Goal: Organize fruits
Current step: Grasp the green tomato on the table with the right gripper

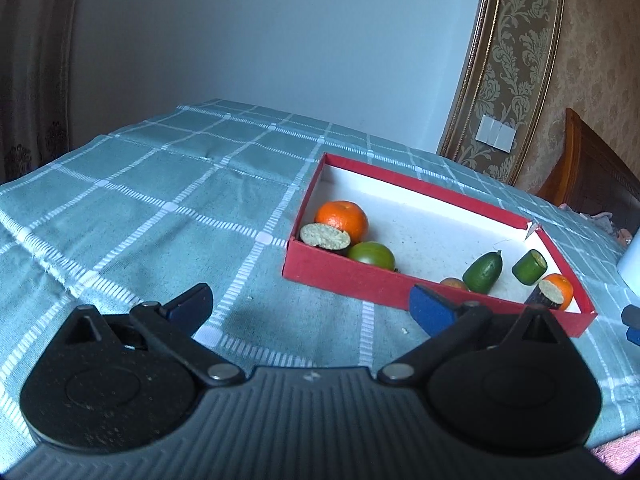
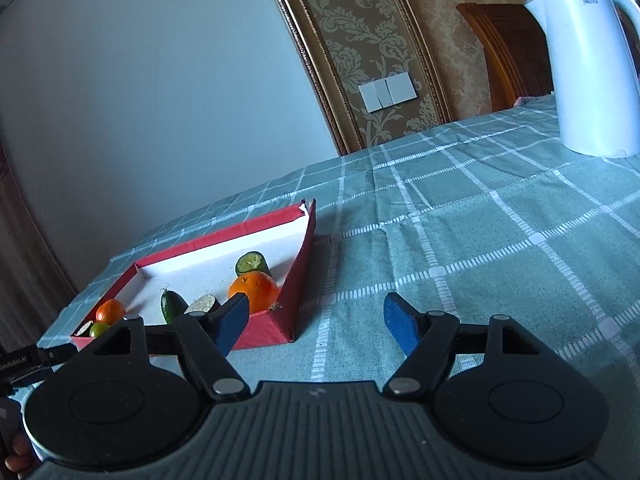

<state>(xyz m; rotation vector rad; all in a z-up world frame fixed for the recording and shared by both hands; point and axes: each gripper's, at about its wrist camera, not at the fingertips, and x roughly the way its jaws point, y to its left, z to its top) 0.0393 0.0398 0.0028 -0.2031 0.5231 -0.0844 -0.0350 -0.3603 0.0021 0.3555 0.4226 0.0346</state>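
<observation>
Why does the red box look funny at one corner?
The red box has a split corner: its two walls have come apart there, leaving a gap with a bent white flap. The fruit inside looks fine, and nothing has spilled onto the tablecloth.

The right claw [image 2: 316, 322] hangs open and empty beside the red box [image 2: 298, 280] of fruit.

A home room: damask wallpaper [image 2: 360, 40] with gilt trim; a wall switch [image 2: 386, 91]; a carved wooden headboard [image 2: 508, 48]; a white electric kettle [image 2: 584, 72] on a checked tablecloth [image 2: 480, 240].
</observation>
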